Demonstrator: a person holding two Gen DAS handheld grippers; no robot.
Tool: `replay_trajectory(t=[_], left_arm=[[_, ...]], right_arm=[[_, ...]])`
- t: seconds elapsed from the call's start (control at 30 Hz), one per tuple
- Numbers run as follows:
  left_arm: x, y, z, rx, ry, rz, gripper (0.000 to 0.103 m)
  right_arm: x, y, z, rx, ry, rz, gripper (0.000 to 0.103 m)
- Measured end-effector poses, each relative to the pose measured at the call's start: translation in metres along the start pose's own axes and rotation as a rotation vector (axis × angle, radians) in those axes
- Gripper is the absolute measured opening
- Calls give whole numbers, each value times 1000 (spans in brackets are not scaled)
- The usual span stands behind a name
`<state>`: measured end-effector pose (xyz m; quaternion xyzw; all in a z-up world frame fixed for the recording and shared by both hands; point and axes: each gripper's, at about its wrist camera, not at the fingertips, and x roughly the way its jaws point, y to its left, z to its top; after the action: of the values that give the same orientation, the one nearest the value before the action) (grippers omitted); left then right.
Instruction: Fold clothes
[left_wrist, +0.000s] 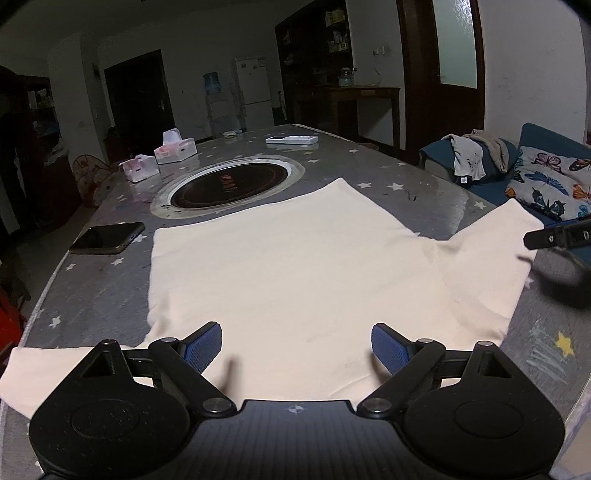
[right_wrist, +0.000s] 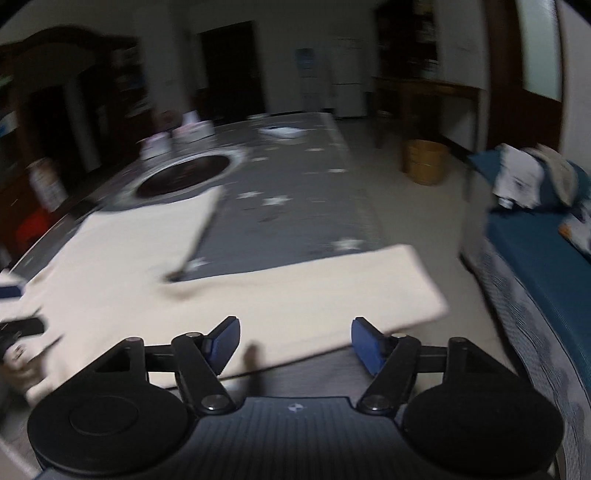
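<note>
One cream shirt (left_wrist: 295, 266) lies flat.

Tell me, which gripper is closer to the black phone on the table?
Left. The left gripper hovers over the shirt's middle, the phone just beyond; the right gripper is over the far sleeve.

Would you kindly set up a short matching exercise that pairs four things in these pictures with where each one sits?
Things:
1. shirt
2. phone
3. tissue box
4. butterfly pillow

Places:
a. on the blue sofa
b. spread flat on the table, nearest the grippers
c. far side of the round burner
d. left of the shirt, on the table

Pairs: 1-b, 2-d, 3-c, 4-a
</note>
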<state>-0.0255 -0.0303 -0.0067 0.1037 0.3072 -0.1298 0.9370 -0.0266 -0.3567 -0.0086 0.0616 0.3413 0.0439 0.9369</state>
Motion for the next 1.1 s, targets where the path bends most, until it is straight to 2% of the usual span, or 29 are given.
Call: replay_trajectory(t=[0.1, 0.27, 0.4, 0.53, 0.63, 0.7, 0.73, 0.8, 0.9, 1.1], left_arm=[[1, -5, 2, 7, -2, -9, 92], [5, -10, 2, 10, 13, -17, 93], [7, -13, 1, 14, 24, -17, 93], [6, -15, 0, 21, 28, -16, 95], [6, -16, 0, 27, 32, -15, 96], [6, -16, 0, 28, 32, -14, 96], [6, -16, 0, 27, 32, -13, 97], [6, -15, 0, 26, 31, -12, 98], [5, -14, 0, 24, 31, -10, 100], [3, -9, 0, 14, 27, 1, 102]], right_arm=[[4, -26, 2, 83, -4, -43, 60], [9, -61, -1, 206, -3, -83, 60], [19, -84, -3, 292, 3, -61, 58], [30, -102, -7, 395, -2, 16, 53], [35, -114, -9, 453, -10, 60, 46], [36, -120, -9, 471, -22, 81, 33], [36, -121, -9, 470, -27, 82, 31], [35, -122, -8, 469, -44, 75, 18], [31, -121, -6, 466, -66, 66, 8], [18, -110, 5, 444, -106, 106, 5]])
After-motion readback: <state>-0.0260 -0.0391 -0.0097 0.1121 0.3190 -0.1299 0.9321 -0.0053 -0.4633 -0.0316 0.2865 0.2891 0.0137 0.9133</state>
